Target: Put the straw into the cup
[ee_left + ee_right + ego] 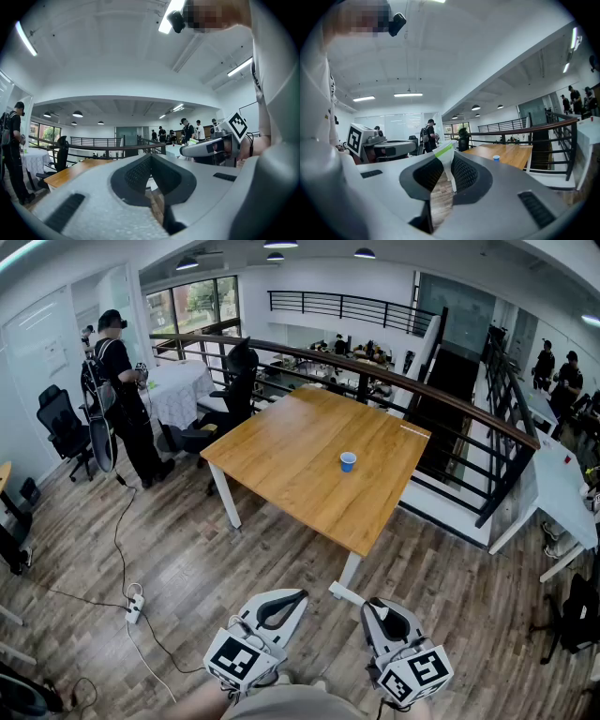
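The grey left gripper (151, 158) has its jaws touching at the tip, with nothing between them. The grey right gripper (183, 150) is beside it. A brown wooden table (70, 171) stands far off on the left.

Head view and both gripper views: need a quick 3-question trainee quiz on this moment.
1. True or false: the small blue cup stands on the wooden table, away from both grippers.
2. What sits between the right tongs?
A) nothing
B) a white straw with a green band
C) a metal spoon
3. Fill in: the left tongs are ___ (open or shut), with nothing between them.

Key: 1 true; 2 B; 3 shut.
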A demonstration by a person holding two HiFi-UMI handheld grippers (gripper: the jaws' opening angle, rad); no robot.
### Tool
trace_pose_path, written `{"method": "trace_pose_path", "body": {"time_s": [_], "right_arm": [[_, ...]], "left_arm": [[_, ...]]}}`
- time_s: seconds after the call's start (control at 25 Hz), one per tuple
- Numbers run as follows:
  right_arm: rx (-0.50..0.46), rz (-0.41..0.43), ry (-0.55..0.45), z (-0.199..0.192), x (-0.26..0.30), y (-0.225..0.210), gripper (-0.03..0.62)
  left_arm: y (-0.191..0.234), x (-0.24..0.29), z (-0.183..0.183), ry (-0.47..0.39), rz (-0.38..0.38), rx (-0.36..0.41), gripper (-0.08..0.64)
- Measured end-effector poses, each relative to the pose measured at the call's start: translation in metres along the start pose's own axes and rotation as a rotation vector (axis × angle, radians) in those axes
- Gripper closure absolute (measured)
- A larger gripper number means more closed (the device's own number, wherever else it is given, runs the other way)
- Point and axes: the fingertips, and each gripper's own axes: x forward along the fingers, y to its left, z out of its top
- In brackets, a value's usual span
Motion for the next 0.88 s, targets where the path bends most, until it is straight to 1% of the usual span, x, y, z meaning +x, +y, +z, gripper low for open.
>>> {"method": "trace_pose_path", "body": {"time_s": [0.2, 0.36, 0.52, 0.68, 0.8, 0.88], "right_arm": [[0.017, -0.011, -0.007, -0.003, 0.001, 0.001, 0.536], [0.044, -0.033, -0.008, -0.005, -0.002, -0.002, 0.535], [0.039, -0.037, -0.011, -0.003, -0.004, -0.002, 0.535], [0.040, -0.032, -0.006, -0.004, -0.007, -0.002, 0.535], [0.042, -0.030, -0.008, -0.005, -0.009, -0.003, 0.535], [0.044, -0.026, -0.011, -0.005, -0.010, -0.005, 0.535]], "left_arm": [[0.006, -0.003, -0.012, -0.009, 0.005, 0.027, 0.548], [-0.001, -0.003, -0.012, -0.002, -0.009, 0.015, 0.548], [-0.004, 0.000, -0.014, 0.016, -0.009, -0.007, 0.548], [-0.006, 0.001, -0.021, 0.007, -0.020, 0.034, 0.548], [-0.011, 0.004, -0.019, 0.013, -0.023, 0.023, 0.548], [-0.011, 0.006, -0.021, 0.012, -0.021, 0.031, 0.548]]}}
